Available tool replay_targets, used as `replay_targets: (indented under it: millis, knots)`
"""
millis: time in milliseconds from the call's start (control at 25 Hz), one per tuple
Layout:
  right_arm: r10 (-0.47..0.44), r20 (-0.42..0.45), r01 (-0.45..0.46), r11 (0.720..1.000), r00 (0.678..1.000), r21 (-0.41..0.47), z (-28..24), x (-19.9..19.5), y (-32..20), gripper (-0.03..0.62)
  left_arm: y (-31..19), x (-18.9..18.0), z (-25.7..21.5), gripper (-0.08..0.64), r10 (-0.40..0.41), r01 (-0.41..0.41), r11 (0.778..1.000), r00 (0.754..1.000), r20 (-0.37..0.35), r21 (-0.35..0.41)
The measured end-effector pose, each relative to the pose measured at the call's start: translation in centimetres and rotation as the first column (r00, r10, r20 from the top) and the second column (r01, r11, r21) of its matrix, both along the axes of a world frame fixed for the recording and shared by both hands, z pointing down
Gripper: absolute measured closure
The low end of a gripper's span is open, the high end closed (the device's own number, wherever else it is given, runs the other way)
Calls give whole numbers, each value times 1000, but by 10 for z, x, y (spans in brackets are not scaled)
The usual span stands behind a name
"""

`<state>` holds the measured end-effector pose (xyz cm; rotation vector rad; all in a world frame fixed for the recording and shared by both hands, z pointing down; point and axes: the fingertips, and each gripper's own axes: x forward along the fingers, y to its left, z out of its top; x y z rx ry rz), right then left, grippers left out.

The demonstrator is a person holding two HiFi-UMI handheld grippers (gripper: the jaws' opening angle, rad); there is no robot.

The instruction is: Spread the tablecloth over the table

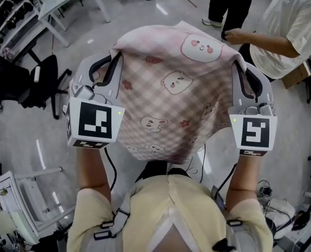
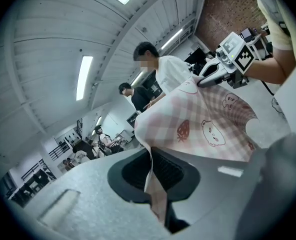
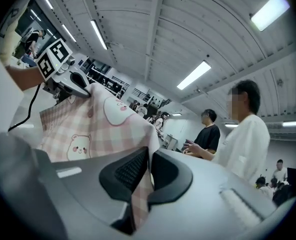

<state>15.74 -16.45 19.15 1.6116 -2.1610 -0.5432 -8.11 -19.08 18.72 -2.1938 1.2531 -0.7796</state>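
I record my left claw clamped on one tablecloth edge and my right claw clamped on the opposite edge. The cloth hangs stretched between them above the floor. A bystander stands beyond.

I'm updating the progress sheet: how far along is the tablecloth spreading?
Done: the left gripper and the right gripper are each shut on an edge of the tablecloth. In hand: the cloth hangs between them, above the floor. Left: laying it out flat; it rests on no table yet.
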Motion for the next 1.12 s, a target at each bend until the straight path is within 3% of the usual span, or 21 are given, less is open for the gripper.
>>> replay_targets:
  millis: [440,880,1120]
  knots:
    - [45,-38,-44,999,998,14,-9,-5,-97,578,-99,-3,-7,548,53,-53,998,998,21,18]
    - [42,-42,-45,998,998,-52,4,2,-178,577,-182,3,12,546,76,-75,997,997,24,-20]
    - [39,-110,-49,995,993,-89,22,-11,-224,577,-237,-8,47,537,66,-56,995,991,116,-88]
